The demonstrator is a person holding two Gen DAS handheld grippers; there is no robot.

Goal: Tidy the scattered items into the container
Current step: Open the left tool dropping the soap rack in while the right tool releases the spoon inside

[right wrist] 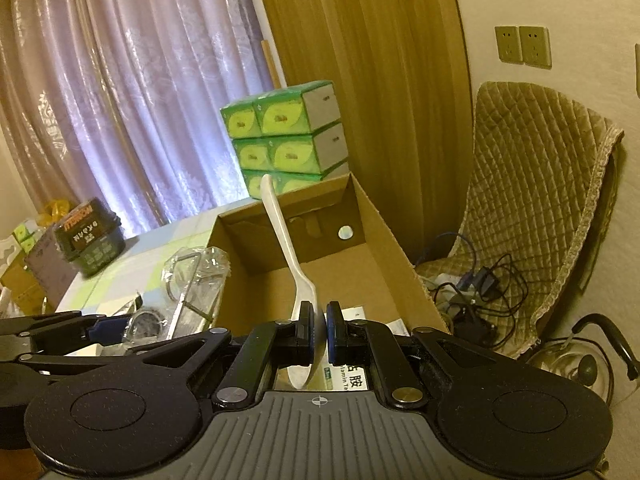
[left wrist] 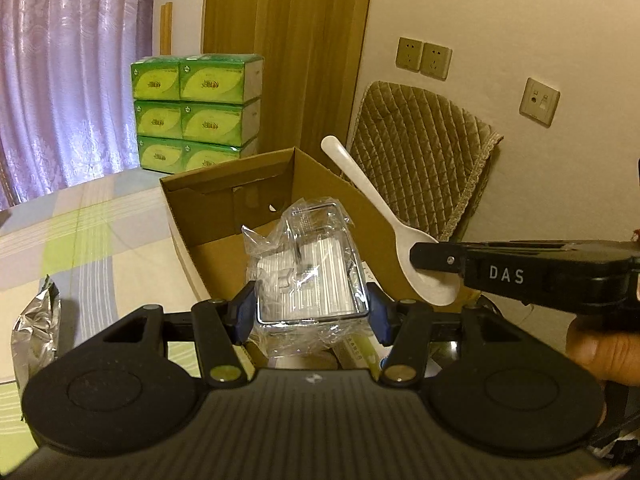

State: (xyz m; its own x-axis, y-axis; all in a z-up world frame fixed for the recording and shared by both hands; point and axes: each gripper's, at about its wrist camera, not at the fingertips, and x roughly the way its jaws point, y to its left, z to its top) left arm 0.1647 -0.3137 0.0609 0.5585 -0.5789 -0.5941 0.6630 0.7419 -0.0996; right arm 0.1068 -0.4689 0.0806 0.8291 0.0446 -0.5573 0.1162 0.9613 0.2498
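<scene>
A checked-cloth table (left wrist: 80, 232) before lilac curtains (left wrist: 60, 72) carries a cardboard box (left wrist: 224, 200); left tool (left wrist: 312, 312) clasps a clear wrapped case (left wrist: 308, 276), right tool (right wrist: 319, 330) pinches a white spoon (right wrist: 280, 232).

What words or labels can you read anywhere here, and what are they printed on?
"DAS": white letters on the right claw's black arm.
"lamin Ta", cut off, plus a large Chinese character: on a white packet in the cardboard box.
Black tub: orange brand word upside down, not readable.
Green tissue packs: print too small.
</scene>
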